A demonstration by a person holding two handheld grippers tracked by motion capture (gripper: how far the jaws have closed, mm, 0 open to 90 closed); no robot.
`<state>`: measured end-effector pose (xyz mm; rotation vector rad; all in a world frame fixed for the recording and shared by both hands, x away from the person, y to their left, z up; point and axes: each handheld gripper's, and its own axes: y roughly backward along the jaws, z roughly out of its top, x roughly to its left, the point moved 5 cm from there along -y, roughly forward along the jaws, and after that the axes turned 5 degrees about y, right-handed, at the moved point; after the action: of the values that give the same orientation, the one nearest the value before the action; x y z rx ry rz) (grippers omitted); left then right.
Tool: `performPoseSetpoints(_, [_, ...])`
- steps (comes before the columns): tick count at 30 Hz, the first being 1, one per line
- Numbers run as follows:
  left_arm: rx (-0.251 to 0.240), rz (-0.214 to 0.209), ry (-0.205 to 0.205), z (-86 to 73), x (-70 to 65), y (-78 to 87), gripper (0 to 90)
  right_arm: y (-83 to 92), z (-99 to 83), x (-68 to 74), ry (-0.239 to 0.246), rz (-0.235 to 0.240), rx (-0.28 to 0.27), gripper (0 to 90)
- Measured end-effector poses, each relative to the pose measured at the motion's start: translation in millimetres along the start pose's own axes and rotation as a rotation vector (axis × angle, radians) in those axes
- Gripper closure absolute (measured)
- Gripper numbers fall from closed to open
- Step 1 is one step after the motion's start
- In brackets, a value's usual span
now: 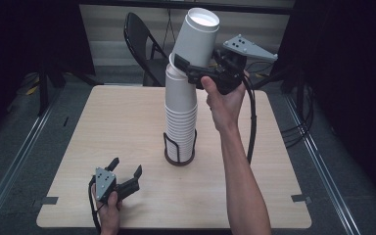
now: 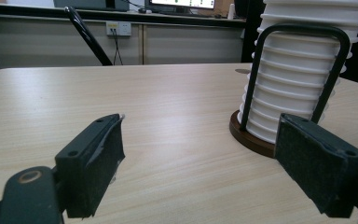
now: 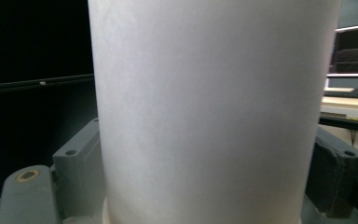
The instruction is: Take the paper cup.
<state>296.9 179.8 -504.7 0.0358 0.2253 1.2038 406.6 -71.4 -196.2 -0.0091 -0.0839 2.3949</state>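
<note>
A tall stack of white paper cups [image 1: 180, 117] stands in a black wire holder on a round brown base [image 1: 179, 157] at the table's middle; the left gripper view has the cup stack [image 2: 298, 70] and the base [image 2: 254, 140] close ahead on the right. My right gripper [image 1: 188, 67] is shut on the top white cup [image 1: 196, 36], which tilts right with its bottom still in the stack. That cup [image 3: 209, 112] sits between both jaws in the right gripper view. My left gripper [image 1: 126, 169] rests open near the table's front left, with nothing between its jaws.
The wooden table [image 1: 117, 122] has rounded corners and tape marks at its front corners. A black folding chair [image 1: 142, 44] stands behind the far edge. Cables trail on the floor at the right. Bare tabletop [image 2: 121, 93] lies ahead of the left gripper.
</note>
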Motion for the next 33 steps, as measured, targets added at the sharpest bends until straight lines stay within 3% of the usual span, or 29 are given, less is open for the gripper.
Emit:
performPoseSetpoints(9, [0.006, 0.008, 0.000, 0.0, 0.5, -0.5, 15.5, 11.1, 3.9, -10.4, -0.010, -0.033, -0.012, 14.9])
performPoseSetpoints(20, [0.009, 0.003, -0.004, -0.1, -0.4, -0.9, 16.7, 29.8, -4.6, -27.8, -0.034, -0.084, -0.006, 14.9])
performPoseSetpoints(25, [-0.001, 0.011, -0.047, -0.4, -3.6, 0.2, 21.3, 41.7, -10.6, -38.4, -0.064, -0.135, 0.018, 14.9])
performPoseSetpoints(30, [0.019, 0.008, -0.005, -0.1, 0.0, -1.7, 21.2, 55.1, -21.8, -48.0, -0.103, -0.170, 0.017, 14.9])
performPoseSetpoints(33, [0.012, -0.019, 0.008, 0.1, 0.7, -0.6, 20.6, 59.9, -31.7, -51.2, -0.125, -0.174, 0.033, 14.9])
